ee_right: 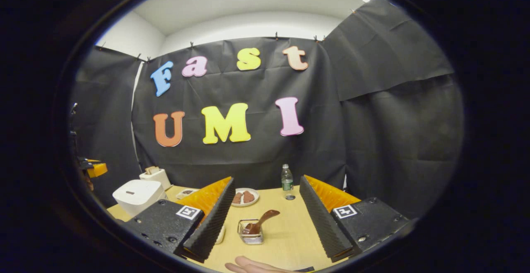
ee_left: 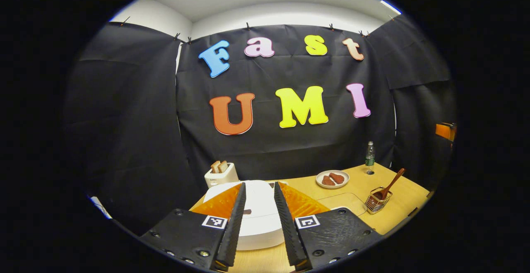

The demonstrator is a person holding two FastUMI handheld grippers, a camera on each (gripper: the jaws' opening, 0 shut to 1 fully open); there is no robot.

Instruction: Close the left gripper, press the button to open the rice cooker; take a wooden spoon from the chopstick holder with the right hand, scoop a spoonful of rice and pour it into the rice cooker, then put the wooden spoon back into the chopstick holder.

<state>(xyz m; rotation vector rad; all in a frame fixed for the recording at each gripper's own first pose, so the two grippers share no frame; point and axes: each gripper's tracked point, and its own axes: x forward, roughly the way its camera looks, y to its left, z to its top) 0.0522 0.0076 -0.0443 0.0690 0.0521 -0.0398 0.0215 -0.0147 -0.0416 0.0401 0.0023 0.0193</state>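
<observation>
The wooden table [ee_right: 290, 227] is the biggest thing here, and everything sits on it. The white rice cooker [ee_left: 258, 211] is next, with its lid down. In the left gripper view it sits right in front of the left gripper [ee_left: 258, 200], seen through the gap between the two fingers, which stand a little apart and grip nothing. In the right gripper view the rice cooker [ee_right: 138, 195] is far off to the left side of the table.

Behind the cooker is a white toaster [ee_left: 221, 174] with bread poking out. A plate [ee_left: 332, 179] with two brown bits of food sits near the back, beside a small water bottle [ee_left: 369, 157].

The right gripper [ee_right: 265, 200] is spread wide and grips nothing. Between its fingers (a bit farther along the table) stands the chopstick holder [ee_right: 251, 233], a little wire basket. The wooden spoon [ee_right: 260, 222] leans inside it, handle up and tilted to the right. A bit of a hand [ee_right: 248, 266] shows at the bottom edge.
</observation>
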